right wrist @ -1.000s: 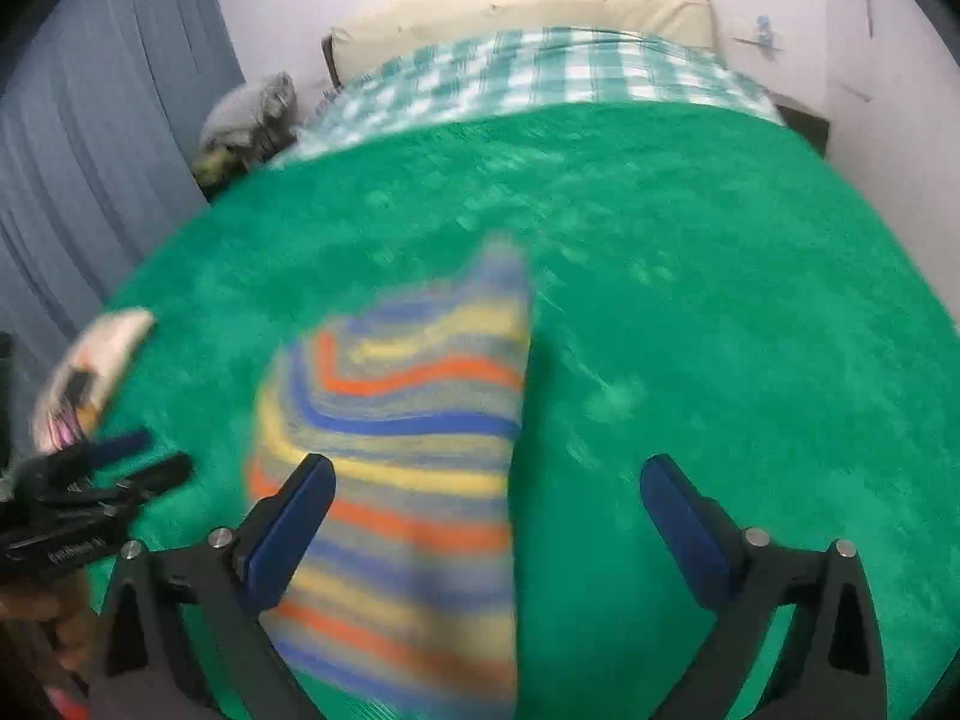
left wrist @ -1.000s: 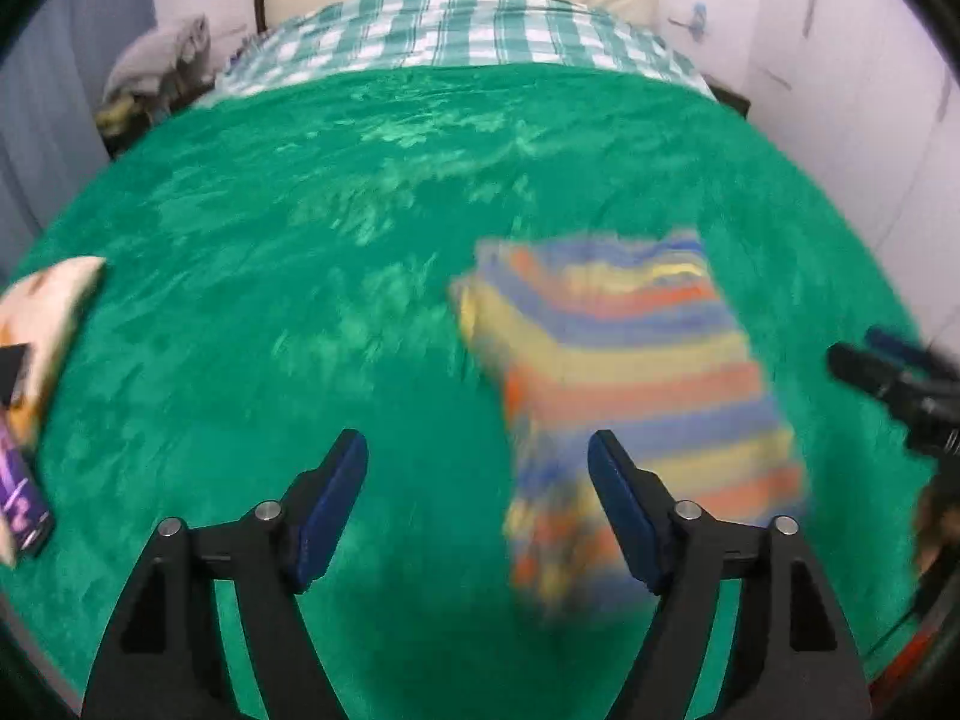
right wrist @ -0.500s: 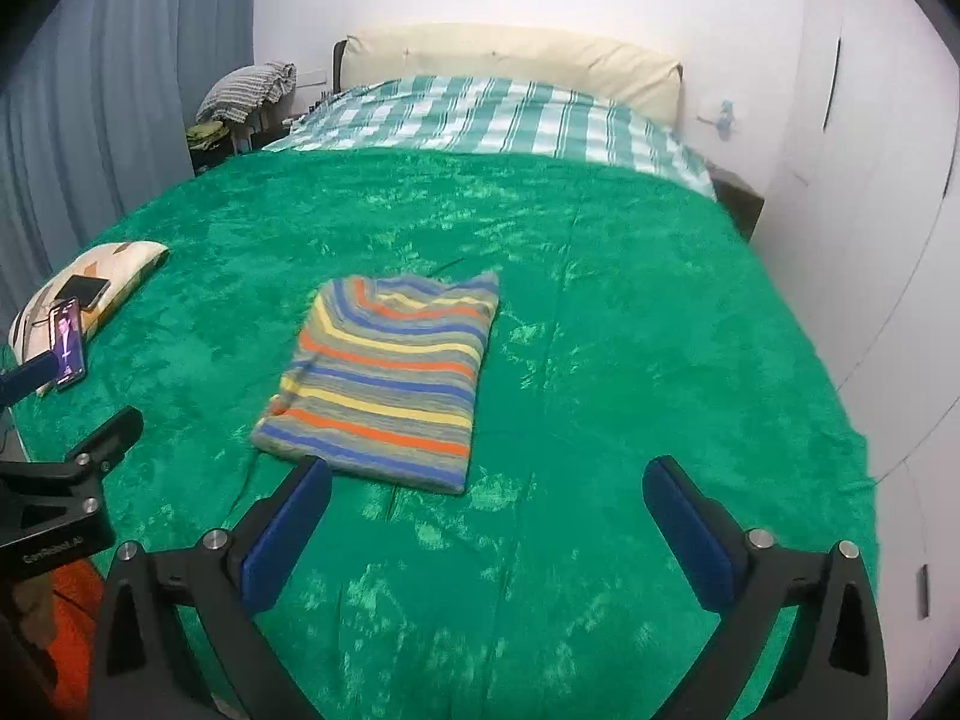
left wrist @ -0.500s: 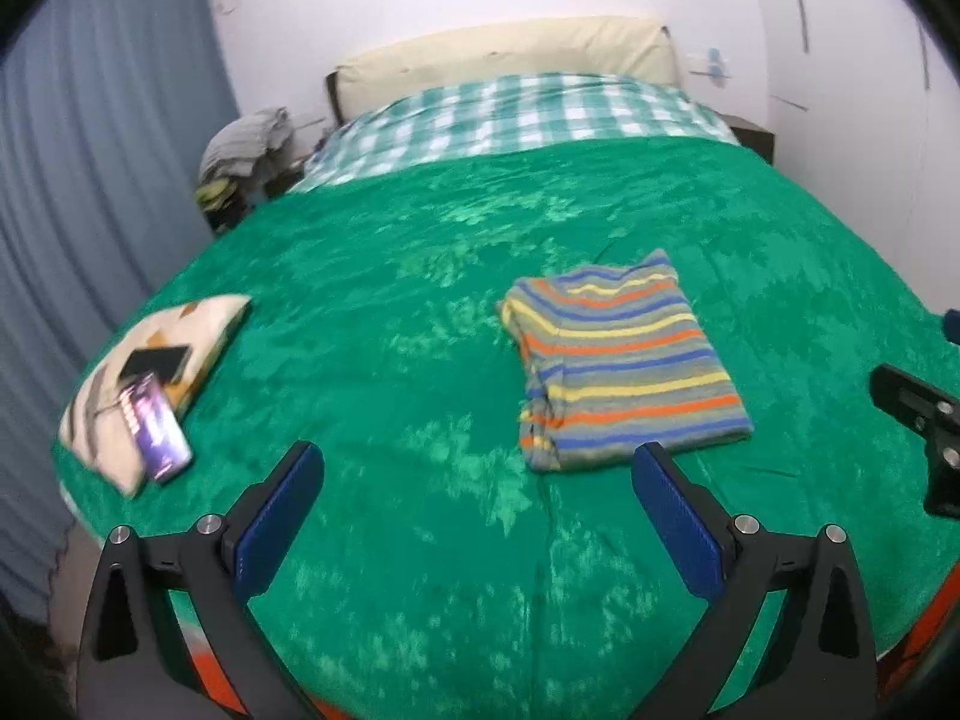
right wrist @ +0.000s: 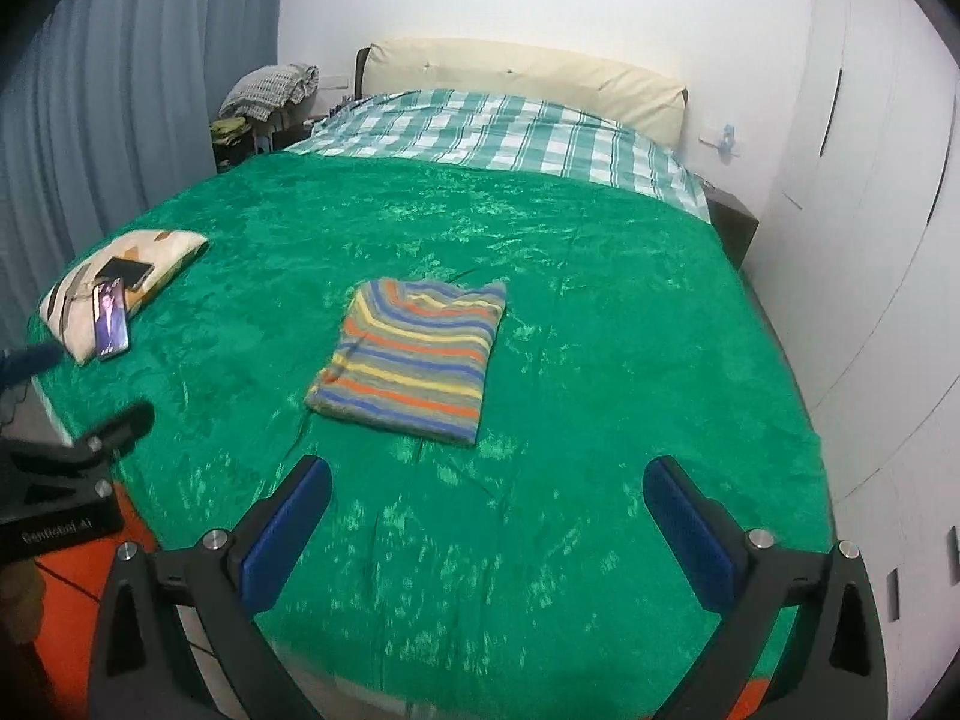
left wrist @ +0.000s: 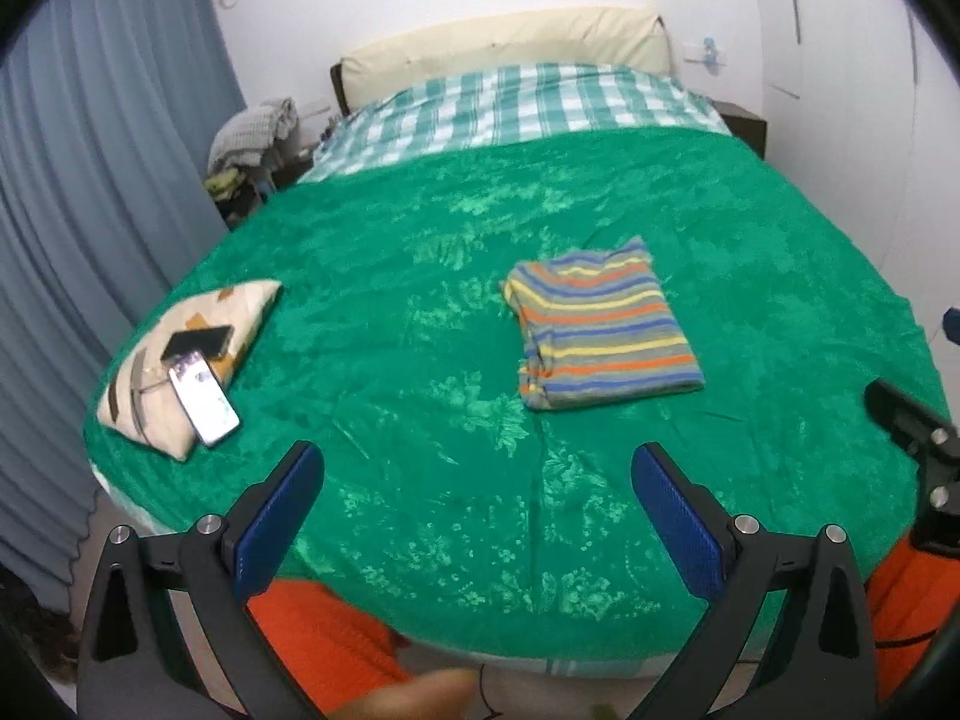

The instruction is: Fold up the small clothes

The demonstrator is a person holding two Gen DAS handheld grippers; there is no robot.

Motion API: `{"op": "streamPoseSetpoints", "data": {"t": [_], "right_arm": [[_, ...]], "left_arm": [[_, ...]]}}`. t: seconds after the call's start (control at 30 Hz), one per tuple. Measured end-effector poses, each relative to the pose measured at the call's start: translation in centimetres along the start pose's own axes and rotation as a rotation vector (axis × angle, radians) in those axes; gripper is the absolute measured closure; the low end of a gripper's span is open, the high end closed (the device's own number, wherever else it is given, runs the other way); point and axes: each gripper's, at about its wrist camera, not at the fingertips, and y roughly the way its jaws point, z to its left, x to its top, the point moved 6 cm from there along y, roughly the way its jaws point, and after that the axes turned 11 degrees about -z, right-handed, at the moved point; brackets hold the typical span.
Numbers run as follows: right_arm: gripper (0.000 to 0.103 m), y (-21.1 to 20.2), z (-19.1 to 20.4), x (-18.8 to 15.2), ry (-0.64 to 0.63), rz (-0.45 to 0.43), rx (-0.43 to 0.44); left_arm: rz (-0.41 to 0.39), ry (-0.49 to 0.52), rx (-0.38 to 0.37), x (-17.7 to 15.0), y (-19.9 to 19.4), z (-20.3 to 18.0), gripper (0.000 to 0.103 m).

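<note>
Both tools, left tool (left wrist: 477,516) and right tool (right wrist: 487,531), gape wide, holding nothing. One folded multicoloured striped knit garment (left wrist: 603,330) lies mid green velvety bedspread (left wrist: 390,312), well beyond them.

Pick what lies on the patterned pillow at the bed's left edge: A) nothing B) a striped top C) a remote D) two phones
D: two phones rest on the patterned pillow; the folded striped top lies apart on the green blanket.
</note>
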Motion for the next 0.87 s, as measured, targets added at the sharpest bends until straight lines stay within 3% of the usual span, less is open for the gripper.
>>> {"op": "streamPoseSetpoints", "data": {"t": [0.33, 0.47, 0.6, 0.87], "right_arm": [[0.001, -6.7, 0.4, 0.0, 0.030, 0.008, -0.014], [0.001, -6.7, -0.2, -0.1, 0.030, 0.016, -0.052], [0.001, -6.5, -0.6, -0.2, 0.051, 0.021, -0.054], [0.001, -6.1, -1.0, -0.2, 0.066, 0.024, -0.044]], "left_arm": [[-0.038, -0.068, -0.106, 1.4, -4.2, -0.1, 0.000], [-0.060, -0.051, -0.100, 1.5, -4.5, -0.5, 0.000], [-0.067, -0.064, -0.136, 1.5, -4.7, -1.0, 0.000], [-0.079, -0.051, -0.131, 1.7, -4.7, -2.0, 0.000]]}}
